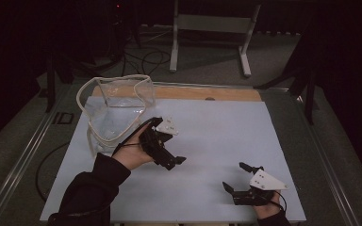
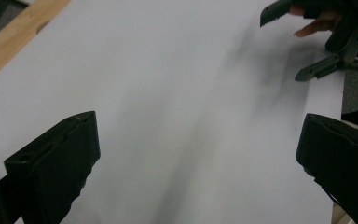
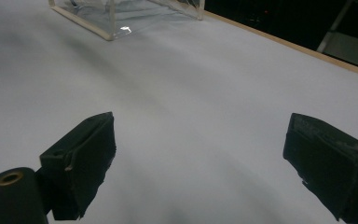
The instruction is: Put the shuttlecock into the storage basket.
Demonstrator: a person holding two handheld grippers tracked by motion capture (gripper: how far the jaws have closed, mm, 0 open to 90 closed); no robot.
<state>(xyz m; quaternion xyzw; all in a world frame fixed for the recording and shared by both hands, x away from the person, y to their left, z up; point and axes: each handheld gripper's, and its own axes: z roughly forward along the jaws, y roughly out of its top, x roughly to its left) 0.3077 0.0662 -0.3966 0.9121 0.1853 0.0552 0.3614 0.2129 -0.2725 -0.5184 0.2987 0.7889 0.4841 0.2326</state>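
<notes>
A clear plastic bag (image 1: 115, 106) with cream trim stands open at the table's far left; its near corner also appears in the right gripper view as the bag (image 3: 121, 16). Just right of it a hand holds my left gripper (image 1: 175, 149), jaws wide apart, pointing toward the near right with nothing between them. In its own view the left gripper (image 2: 196, 158) hovers over the bare pale sheet. My right gripper (image 1: 233, 175) rests near the front right edge, open and empty, aimed left; it appears farther off as the right gripper (image 2: 284, 44). The right gripper (image 3: 205, 154) faces the bag across the sheet.
A pale sheet (image 1: 217, 132) covers the table, leaving a wooden strip (image 1: 193, 92) along the far edge. Behind the table stand a metal frame (image 1: 212, 23) and cables (image 1: 143, 59) on the floor. Dark stand legs (image 1: 308, 89) flank the right side.
</notes>
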